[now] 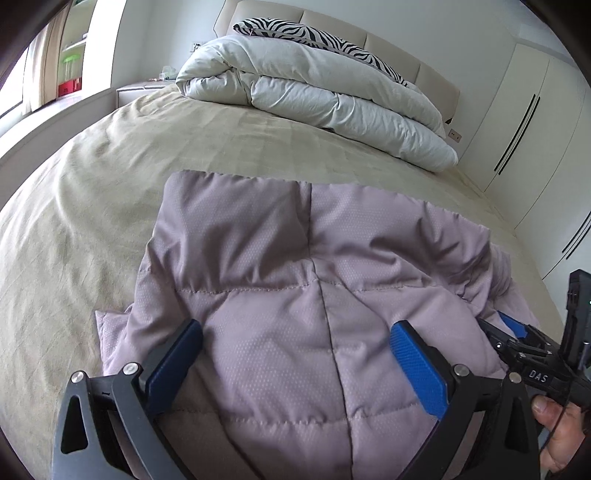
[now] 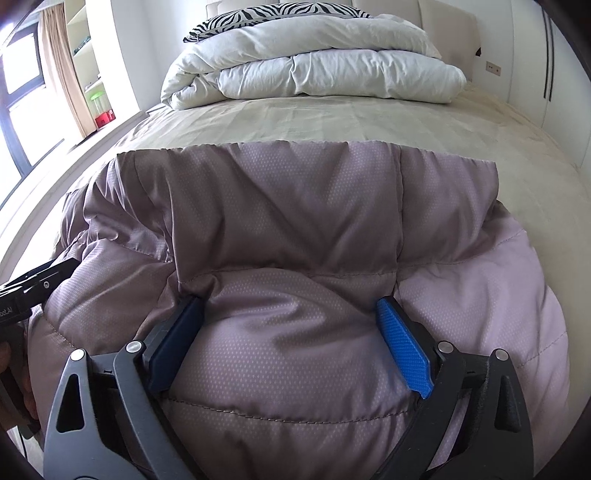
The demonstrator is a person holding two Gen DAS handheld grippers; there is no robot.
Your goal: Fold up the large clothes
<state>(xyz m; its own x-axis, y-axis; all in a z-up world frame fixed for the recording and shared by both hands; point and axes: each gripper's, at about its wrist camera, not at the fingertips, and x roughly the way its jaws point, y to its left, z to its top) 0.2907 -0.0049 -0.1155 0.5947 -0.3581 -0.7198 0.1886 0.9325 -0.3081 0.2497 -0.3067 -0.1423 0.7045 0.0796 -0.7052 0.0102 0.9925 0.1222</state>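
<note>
Two sets of tongs work a mauve quilted jacket (image 1: 295, 295) that lies on the near part of a beige-sheeted bed (image 1: 92, 184). Only one bit of writing reads clearly: "DAS" in white on the right gripper (image 1: 517, 332), seen at the edge of the left wrist view; the lettering on the other tool in the right view is cut off. The jacket's centre seam runs away from the cameras toward the headboard, its straight far edge facing a folded white duvet (image 2: 314, 66) and zebra-print pillow (image 2: 258, 18). The left gripper (image 1: 295, 347) has its jaws spread wide, puffy fabric bulging between them. The right gripper's jaws are likewise wide apart, pressed down into the padding. A hand (image 1: 557, 424) holds the right tool's handle.
</note>
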